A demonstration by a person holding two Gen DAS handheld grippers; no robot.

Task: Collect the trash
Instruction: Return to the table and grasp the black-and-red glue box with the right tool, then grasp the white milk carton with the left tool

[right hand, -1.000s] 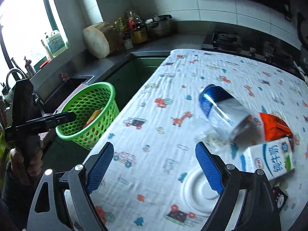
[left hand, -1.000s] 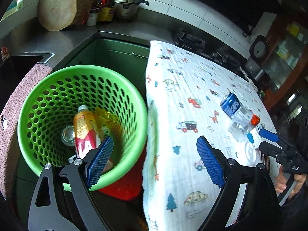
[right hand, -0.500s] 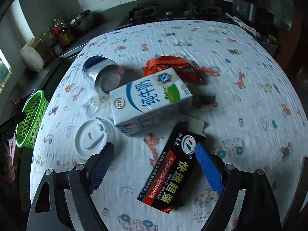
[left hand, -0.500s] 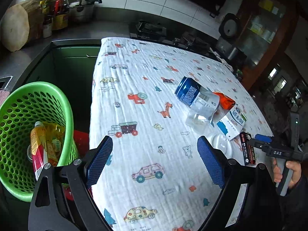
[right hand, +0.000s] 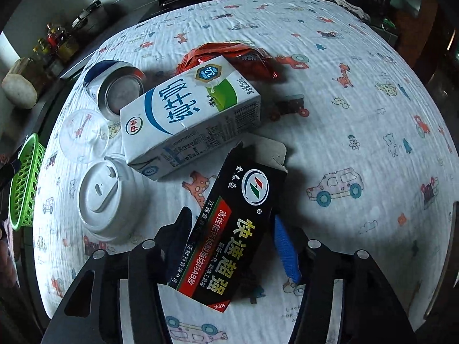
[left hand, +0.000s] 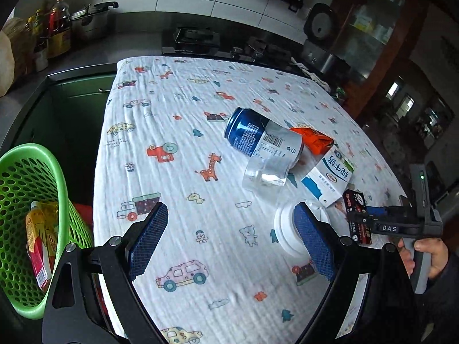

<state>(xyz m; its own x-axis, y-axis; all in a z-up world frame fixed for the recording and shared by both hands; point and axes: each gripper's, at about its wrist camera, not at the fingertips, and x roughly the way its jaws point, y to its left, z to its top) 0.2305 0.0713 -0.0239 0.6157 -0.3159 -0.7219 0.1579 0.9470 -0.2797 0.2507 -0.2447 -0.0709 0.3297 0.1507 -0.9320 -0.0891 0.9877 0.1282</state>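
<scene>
A black glue box (right hand: 232,240) lies on the table between the fingers of my right gripper (right hand: 229,246); the jaws have narrowed around it, the left pad at its side, the right pad (right hand: 284,252) close by. It also shows in the left wrist view (left hand: 357,218). Beyond it lie a white milk carton (right hand: 189,117), a blue can (right hand: 117,91), a red wrapper (right hand: 229,54), a clear cup (right hand: 83,134) and a white lid (right hand: 106,195). My left gripper (left hand: 229,240) is open and empty over the table's near left part. The green basket (left hand: 20,177) holds a yellow-red bottle (left hand: 40,243).
The table wears a white cloth with cartoon prints (left hand: 172,114). The basket stands off the table's left edge, by a dark green cabinet (left hand: 71,106). A counter with bottles and a pot (left hand: 86,23) runs behind. A stove (left hand: 195,37) sits at the table's far end.
My right gripper has moved down onto the black glue box and its jaws have narrowed around it. My left gripper has swung right, away from the basket, and stays open.
</scene>
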